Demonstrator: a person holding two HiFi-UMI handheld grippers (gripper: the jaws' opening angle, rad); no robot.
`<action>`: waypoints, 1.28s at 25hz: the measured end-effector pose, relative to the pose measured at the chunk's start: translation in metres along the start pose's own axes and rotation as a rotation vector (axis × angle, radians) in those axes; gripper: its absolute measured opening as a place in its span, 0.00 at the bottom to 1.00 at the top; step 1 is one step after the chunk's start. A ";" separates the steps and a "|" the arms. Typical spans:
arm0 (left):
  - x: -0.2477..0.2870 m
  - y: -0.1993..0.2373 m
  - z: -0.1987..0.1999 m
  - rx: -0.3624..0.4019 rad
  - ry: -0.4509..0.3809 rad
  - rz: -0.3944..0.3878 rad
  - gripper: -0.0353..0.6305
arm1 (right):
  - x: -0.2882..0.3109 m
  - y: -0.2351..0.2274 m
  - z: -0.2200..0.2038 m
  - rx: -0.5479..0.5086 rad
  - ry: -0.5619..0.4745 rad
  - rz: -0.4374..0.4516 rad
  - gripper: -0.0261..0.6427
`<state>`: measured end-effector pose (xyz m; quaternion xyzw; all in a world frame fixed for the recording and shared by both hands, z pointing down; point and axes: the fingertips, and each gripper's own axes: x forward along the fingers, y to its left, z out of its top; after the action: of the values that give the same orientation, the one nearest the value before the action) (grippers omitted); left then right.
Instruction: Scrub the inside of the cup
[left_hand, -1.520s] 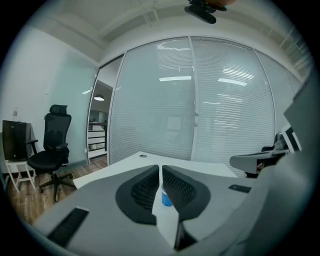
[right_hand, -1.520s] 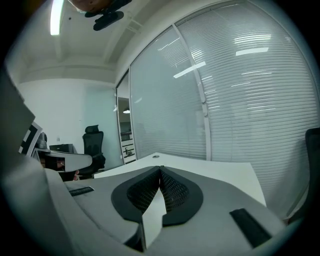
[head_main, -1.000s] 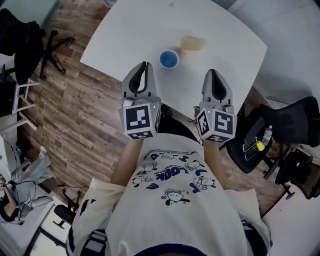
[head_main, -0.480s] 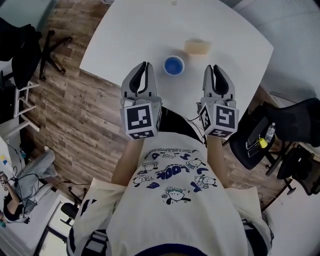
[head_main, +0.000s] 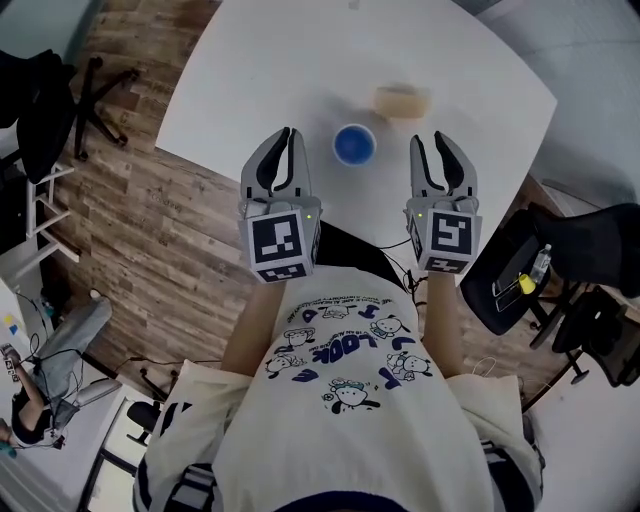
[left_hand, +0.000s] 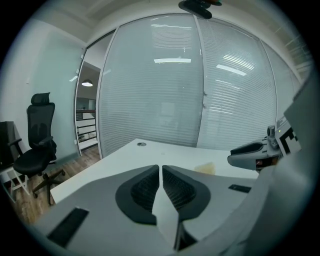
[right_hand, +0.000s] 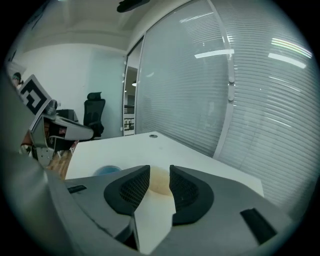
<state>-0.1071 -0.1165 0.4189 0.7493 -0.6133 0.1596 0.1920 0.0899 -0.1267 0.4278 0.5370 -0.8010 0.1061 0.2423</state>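
Shirt: person's white T-shirt w/ blue cartoon print (head_main: 340, 400), nearest the cam, fills bottom of head view.
Cubes: black-and-white square-marker cubes at the rear of each gripper, just past the shirt; left one (head_main: 278, 240), right one (head_main: 445, 238).
L gripper: grey two-jaw left gripper (head_main: 287, 132), clenched, pads together, nothing btwn them. Tips over near part of table, left of the cup, not touching it.
R gripper: grey two-jaw right gripper (head_main: 429, 140). Jaws have just been opening and now stand parted w/ a clear gap, gripping nothing. Tips over table, right of the cup. In the right gripper view the sponge shows through the gap but lies farther off on the tabletop.
Cup: small round blue cup (head_main: 354, 144), upright on table, mouth up, inside blue. Sits btwn the two grippers' tips & slightly beyond them, apart from both.
Sponge: pale tan rectangular sponge (head_main: 402, 100), flat on table, beyond the cup & to its right. Near it, not touching.
Table: white table w/ rounded corners (head_main: 290, 55). Carries only cup & sponge, plus a small round fitting near far edge.
Floor: brown wood-plank floor (head_main: 150, 230), left of table.
Chairs: black office chair (head_main: 45, 95) at far left. Another dark chair (head_main: 590, 245) at right.
Wall: frosted glass wall w/ horizontal blinds (left_hand: 165, 85), behind table in both gripper views.
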 end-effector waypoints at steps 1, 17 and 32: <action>0.000 -0.001 -0.001 -0.001 0.002 -0.004 0.12 | -0.001 0.001 -0.003 -0.032 0.021 0.010 0.24; 0.014 -0.005 0.000 -0.004 0.027 -0.036 0.12 | 0.013 0.008 -0.021 -0.547 0.219 0.157 0.32; 0.016 -0.005 -0.001 -0.017 0.046 -0.054 0.12 | 0.018 0.008 -0.055 -0.760 0.387 0.293 0.38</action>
<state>-0.0996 -0.1286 0.4269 0.7601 -0.5897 0.1660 0.2167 0.0917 -0.1143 0.4849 0.2612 -0.7906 -0.0638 0.5502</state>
